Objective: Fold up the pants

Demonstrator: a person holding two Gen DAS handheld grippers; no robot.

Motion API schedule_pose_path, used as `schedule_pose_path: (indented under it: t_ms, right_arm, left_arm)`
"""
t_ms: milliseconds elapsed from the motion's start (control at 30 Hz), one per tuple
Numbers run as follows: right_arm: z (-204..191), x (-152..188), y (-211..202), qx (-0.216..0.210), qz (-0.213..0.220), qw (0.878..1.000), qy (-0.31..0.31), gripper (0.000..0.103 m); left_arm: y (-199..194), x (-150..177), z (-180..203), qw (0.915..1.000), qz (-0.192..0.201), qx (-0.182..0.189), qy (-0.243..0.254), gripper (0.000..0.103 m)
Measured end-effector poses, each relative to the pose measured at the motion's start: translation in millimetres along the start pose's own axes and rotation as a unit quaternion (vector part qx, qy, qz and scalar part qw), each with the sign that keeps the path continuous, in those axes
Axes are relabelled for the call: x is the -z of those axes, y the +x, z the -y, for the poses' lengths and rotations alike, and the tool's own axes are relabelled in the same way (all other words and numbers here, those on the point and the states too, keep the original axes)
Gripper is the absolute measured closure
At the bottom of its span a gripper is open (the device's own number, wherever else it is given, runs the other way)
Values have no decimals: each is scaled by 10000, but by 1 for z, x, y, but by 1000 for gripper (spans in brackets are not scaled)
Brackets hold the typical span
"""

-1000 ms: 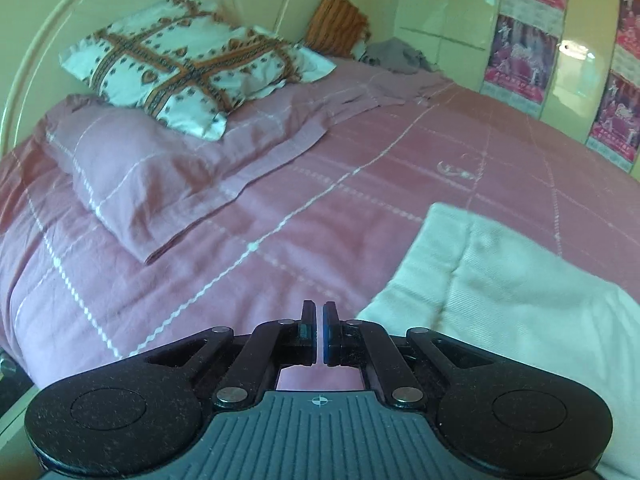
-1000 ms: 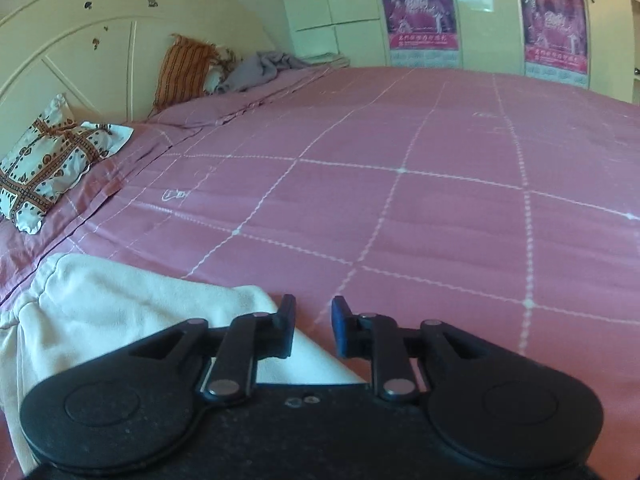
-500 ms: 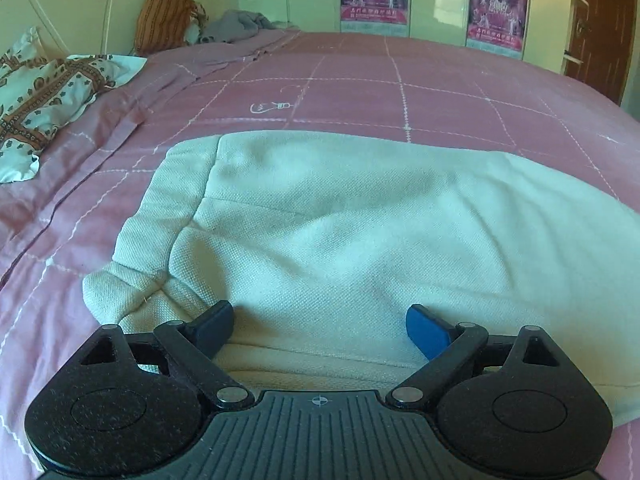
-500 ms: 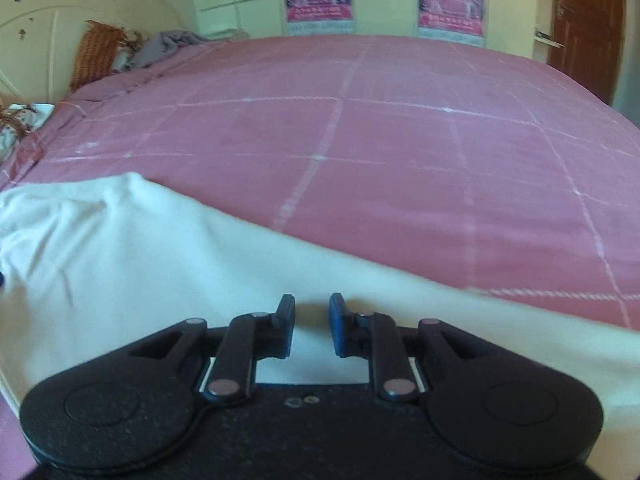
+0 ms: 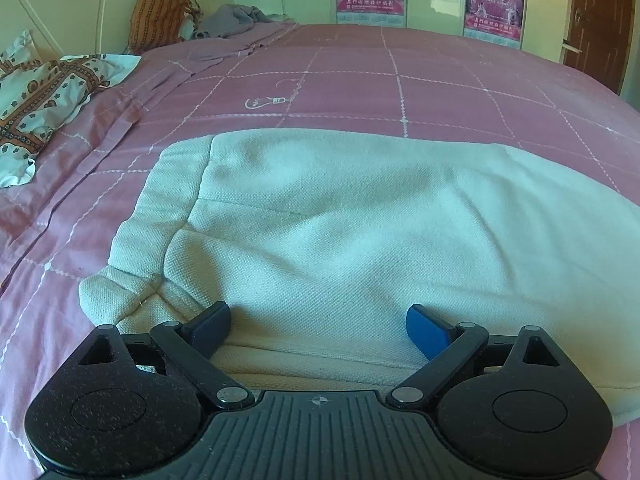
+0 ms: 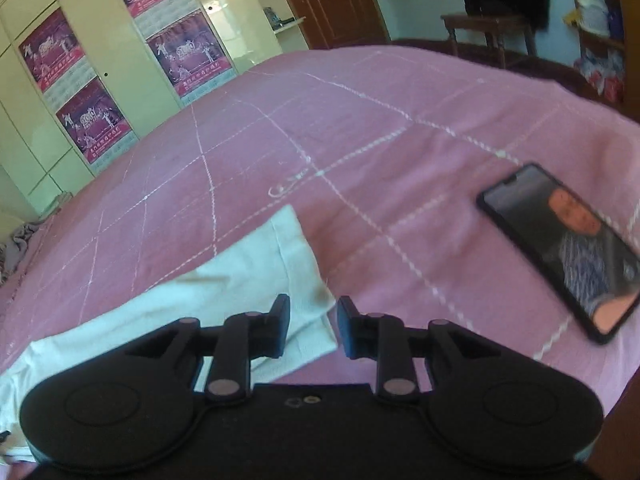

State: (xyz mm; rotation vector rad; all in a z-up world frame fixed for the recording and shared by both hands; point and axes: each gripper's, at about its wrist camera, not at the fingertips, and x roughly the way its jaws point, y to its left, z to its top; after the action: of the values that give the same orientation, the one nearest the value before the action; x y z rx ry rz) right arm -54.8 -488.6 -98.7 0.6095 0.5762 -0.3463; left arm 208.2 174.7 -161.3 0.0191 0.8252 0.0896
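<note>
1. A phone (image 6: pixel 560 252) lies on the bed (image 6: pixel 360 140) right of our right claw (image 6: pixel 312 326), well apart from the pants (image 6: pixel 256 272).
2. Only the left view shows pillows (image 5: pixel 52 96) by the headboard; the right shows a chair (image 6: pixel 492 32).
3. Cream pants (image 5: pixel 340 232) lie flat on the pink bed (image 5: pixel 440 92); our left claw (image 5: pixel 318 330) gapes wide over their waistband, the right slightly parted at a hem.
4. Posters (image 6: pixel 188 56) cover the wardrobe (image 6: pixel 100 60).
</note>
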Motion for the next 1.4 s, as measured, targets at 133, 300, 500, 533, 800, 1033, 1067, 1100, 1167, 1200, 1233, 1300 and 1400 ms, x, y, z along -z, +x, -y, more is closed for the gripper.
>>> schedule_pose_path:
  t_ms: [133, 300, 500, 533, 800, 1033, 1067, 1100, 1167, 1200, 1233, 1300, 1400]
  right_arm:
    - [-5, 1, 24, -371, -152, 9985, 383, 76]
    - [-17, 1, 48, -366, -370, 9954, 806, 84]
    - [-22, 9, 40, -250, -326, 9979, 495, 74]
    - [-22, 12, 39, -267, -338, 9978, 498, 74]
    - [-25, 15, 42, -389, -312, 9958, 774, 70]
    - [-34, 5, 39, -325, -172, 9961, 802, 95]
    - [-37, 2, 30, -435, -17, 9965, 719, 95]
    - [-40, 0, 22, -501, 104, 9968, 609, 95]
    - [-37, 3, 19, -497, 168, 9975, 483, 95]
    - [-28, 7, 29, -384, -42, 9974, 601, 95]
    - [-18, 12, 41, -267, -329, 9958, 807, 95]
    - [-8, 20, 46, -351, -412, 9930, 1050, 95]
    - [-17, 21, 27, -471, -214, 9943, 928, 95]
  left_arm:
    - [0, -1, -2, 10000, -66, 58, 6, 10]
    - [-20, -6, -20, 9992, 180, -85, -351, 38]
    - [-62, 5, -95, 9851, 634, -478, -1524, 20]
    - [-65, 8, -106, 9816, 681, -508, -1710, 16]
    - [-10, 20, -129, 9646, -105, 129, -2631, 29]
    - [-12, -6, -128, 9649, 259, 311, -2593, 69]
    - [-15, -8, -130, 9672, 322, 280, -2506, 71]
    - [-16, -8, -133, 9687, 358, 262, -2444, 72]
    - [-1, -5, -136, 9740, 48, 191, -2258, 72]
    - [4, 0, -139, 9735, -65, 201, -2279, 72]
    - [6, 2, -140, 9728, -72, 251, -2300, 72]
    - [1, 3, -143, 9715, -22, 333, -2347, 72]
    - [-8, -1, -145, 9718, 166, 351, -2325, 72]
